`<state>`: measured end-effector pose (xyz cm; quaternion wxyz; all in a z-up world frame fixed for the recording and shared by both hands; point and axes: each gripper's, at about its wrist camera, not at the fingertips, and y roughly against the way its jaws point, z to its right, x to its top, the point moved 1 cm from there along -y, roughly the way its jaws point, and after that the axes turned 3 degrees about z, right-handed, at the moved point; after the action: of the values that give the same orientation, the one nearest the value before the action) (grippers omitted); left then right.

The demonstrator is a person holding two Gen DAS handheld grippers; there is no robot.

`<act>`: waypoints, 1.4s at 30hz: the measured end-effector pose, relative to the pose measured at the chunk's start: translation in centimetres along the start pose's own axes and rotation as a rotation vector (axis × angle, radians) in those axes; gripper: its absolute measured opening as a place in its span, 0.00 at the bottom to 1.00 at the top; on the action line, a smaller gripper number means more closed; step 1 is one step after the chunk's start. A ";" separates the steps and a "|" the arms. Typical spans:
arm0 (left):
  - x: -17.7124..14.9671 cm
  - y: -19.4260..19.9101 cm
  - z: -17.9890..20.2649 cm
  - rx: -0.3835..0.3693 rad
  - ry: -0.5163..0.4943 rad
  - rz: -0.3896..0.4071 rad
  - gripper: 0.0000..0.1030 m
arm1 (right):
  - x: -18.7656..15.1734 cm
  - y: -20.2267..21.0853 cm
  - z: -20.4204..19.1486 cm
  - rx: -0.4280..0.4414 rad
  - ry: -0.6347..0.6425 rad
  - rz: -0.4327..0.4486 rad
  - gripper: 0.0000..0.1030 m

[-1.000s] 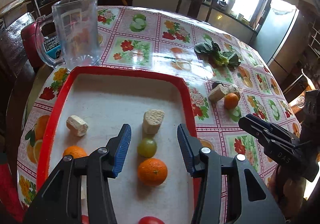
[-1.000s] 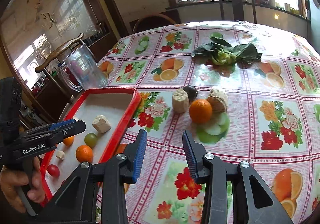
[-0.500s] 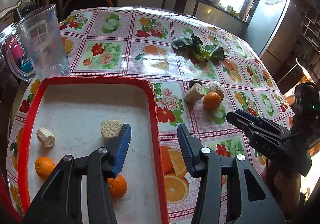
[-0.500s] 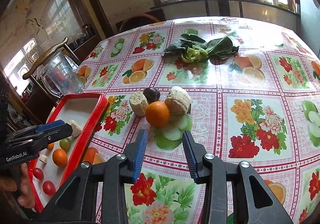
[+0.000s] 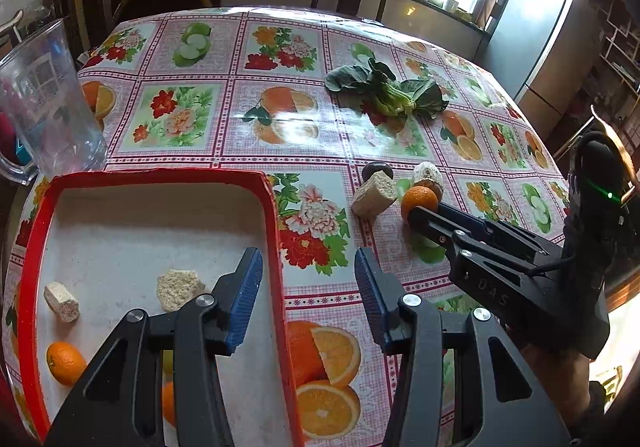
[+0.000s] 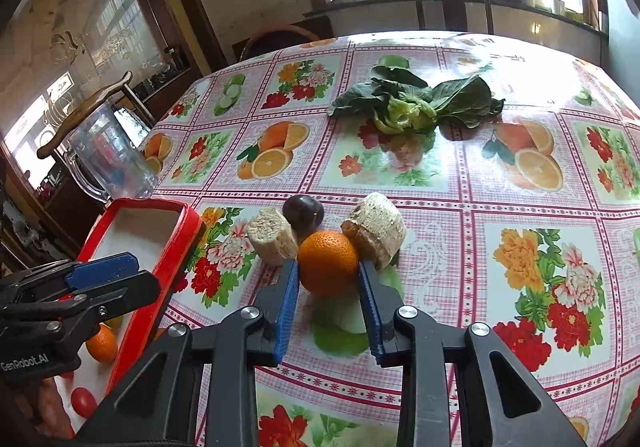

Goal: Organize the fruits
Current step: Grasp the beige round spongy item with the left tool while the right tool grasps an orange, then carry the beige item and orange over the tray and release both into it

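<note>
On the floral tablecloth [image 6: 460, 183], the parted right tool [image 6: 328, 283] brackets an orange [image 6: 328, 261] (left tool [image 5: 308, 271] released).

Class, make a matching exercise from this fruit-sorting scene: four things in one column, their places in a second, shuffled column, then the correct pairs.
Things
1. orange
2. plum
3. greens
4. jug

Places
A. beyond the red tray's far end
B. between the right gripper's fingers
C. alone at mid-table
D. just behind the orange, between two beige chunks

Pairs: 1-B, 2-D, 3-C, 4-A
</note>
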<state>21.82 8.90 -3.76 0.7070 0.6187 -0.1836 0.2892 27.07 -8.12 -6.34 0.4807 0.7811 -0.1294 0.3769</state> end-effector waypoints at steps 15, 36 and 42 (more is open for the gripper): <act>2.4 -7.6 5.7 0.005 -0.048 -0.044 0.42 | -1.6 4.8 6.3 -0.025 -0.139 0.044 0.29; -2.0 0.4 3.8 -0.099 0.001 0.048 0.26 | -3.8 8.4 2.5 0.030 -0.123 0.067 0.29; -3.0 2.9 2.1 -0.092 0.030 0.081 0.26 | -4.1 9.1 0.4 0.049 -0.095 0.073 0.29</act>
<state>17.85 6.48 -3.06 0.7250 0.5732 -0.2110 0.3184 19.26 -13.69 -3.39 0.4407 0.8043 -0.1713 0.3599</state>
